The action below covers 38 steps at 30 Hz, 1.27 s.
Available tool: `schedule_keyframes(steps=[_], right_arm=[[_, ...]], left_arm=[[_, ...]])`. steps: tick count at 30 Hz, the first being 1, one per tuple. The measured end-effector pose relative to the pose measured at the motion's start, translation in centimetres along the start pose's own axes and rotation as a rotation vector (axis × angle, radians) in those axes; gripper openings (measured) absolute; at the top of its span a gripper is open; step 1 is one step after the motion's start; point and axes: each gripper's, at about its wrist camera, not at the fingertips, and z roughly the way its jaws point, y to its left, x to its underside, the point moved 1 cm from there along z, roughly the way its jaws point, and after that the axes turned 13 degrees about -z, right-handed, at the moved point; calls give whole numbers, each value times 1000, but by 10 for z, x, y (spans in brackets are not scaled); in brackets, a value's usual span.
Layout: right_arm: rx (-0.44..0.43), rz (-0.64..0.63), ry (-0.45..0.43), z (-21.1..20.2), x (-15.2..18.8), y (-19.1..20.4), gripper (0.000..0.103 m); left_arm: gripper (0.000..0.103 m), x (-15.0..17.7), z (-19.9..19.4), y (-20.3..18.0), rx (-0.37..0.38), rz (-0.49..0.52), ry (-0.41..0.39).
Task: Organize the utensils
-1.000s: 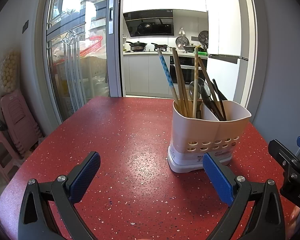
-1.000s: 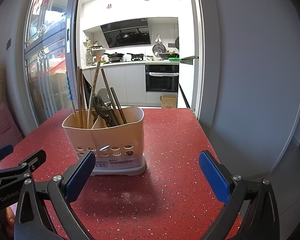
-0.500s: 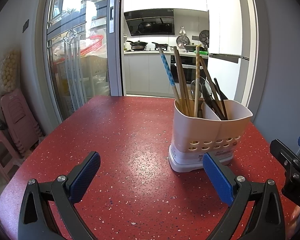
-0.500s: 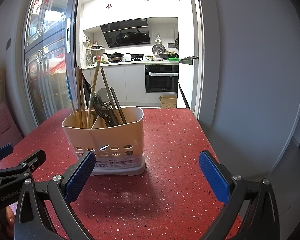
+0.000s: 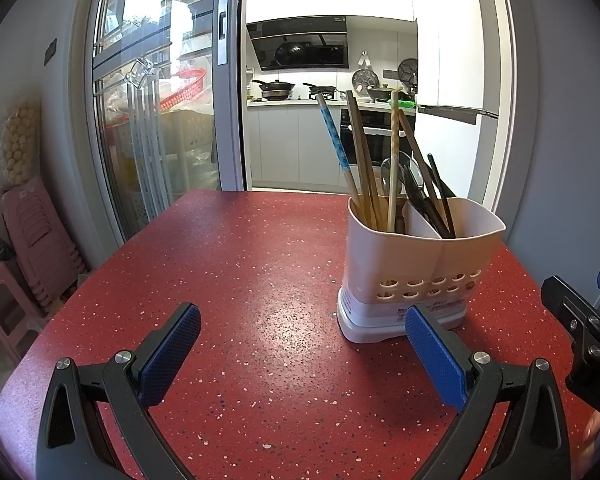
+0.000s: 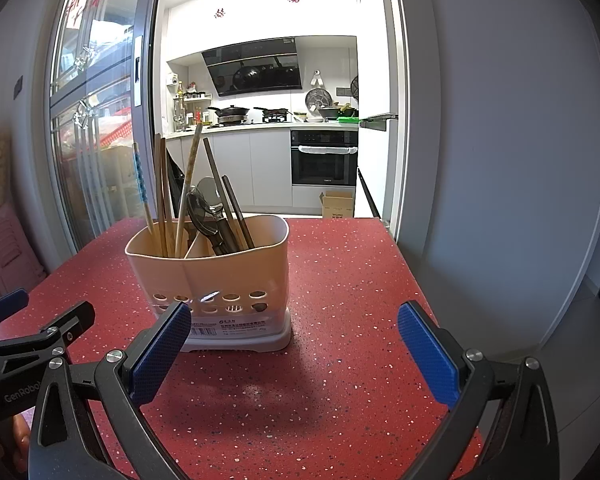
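Both tools wide, empty: left tool (image 5: 302,354), right tool (image 6: 294,346). Utensil holder (image 6: 216,276) at 11 o'clock; its label (image 6: 228,325) is readable in the right view only.

Bright kitchen backlight, sharp focus, tabletop (image 5: 260,280) glare, fisheye-warped dark corners

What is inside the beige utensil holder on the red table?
The utensil holder has two compartments: chopsticks stand in one, dark spoons and more chopsticks in the other. Its wall hides their lower ends.
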Motion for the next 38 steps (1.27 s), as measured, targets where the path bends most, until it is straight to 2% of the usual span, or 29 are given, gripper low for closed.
schedule_keyframes(steps=[38], right_arm=[[-1, 2, -1, 0, 1, -1, 103]], left_arm=[[103, 0, -1, -1, 18, 11, 7]])
